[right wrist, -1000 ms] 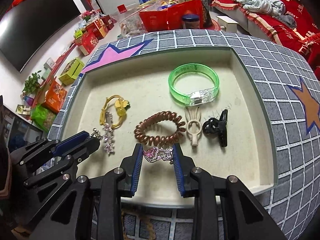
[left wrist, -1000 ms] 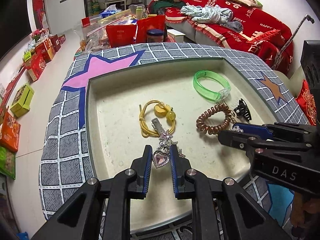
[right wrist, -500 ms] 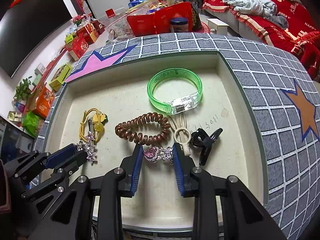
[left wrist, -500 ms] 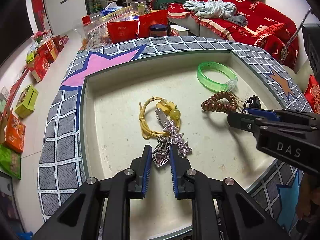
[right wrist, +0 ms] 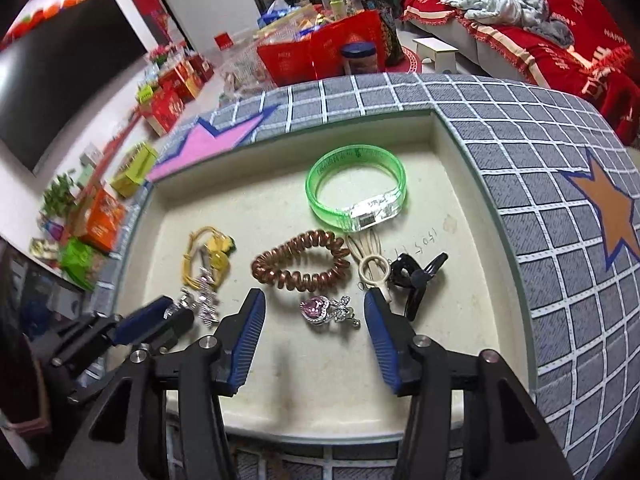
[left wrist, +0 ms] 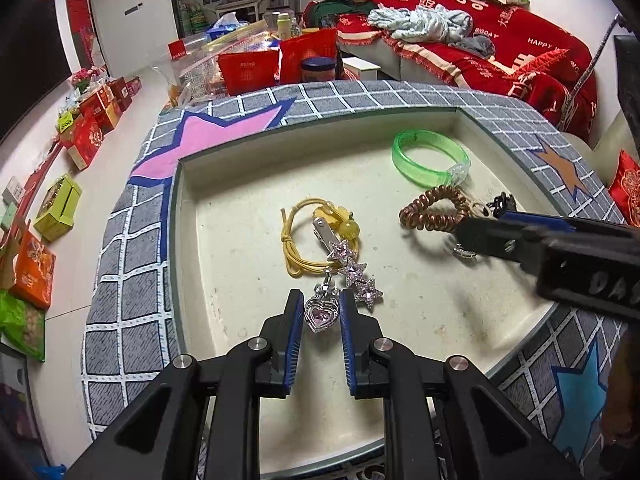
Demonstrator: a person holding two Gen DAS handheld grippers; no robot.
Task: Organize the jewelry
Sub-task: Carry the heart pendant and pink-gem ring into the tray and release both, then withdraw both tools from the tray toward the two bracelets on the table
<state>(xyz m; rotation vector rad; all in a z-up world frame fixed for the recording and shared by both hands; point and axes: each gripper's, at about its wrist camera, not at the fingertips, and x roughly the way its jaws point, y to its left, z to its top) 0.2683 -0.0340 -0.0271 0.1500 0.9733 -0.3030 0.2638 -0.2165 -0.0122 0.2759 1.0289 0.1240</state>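
In the left wrist view my left gripper (left wrist: pixel 320 312) is shut on a silver heart pendant (left wrist: pixel 321 315) with a pink stone, low over the cream tray (left wrist: pixel 224 248). A star hair clip (left wrist: pixel 352 268) and a yellow hair tie (left wrist: pixel 304 236) lie just ahead of it. In the right wrist view my right gripper (right wrist: pixel 316 312) is open. A pink heart brooch (right wrist: pixel 326 310) lies on the tray (right wrist: pixel 472 220) between its fingers. The left gripper shows at the left of the right wrist view (right wrist: pixel 160 320).
A brown spiral hair tie (right wrist: pixel 300 266), a green bangle (right wrist: pixel 356 190), a cream bunny clip (right wrist: pixel 372 264) and a black claw clip (right wrist: pixel 416 276) lie in the tray. The tray sits in a grey checked cloth (right wrist: pixel 540 160). Boxes and a red sofa lie beyond.
My right gripper has opened and let go of the pink heart brooch, which now lies on the tray. My left gripper still holds the heart pendant and has moved slightly.
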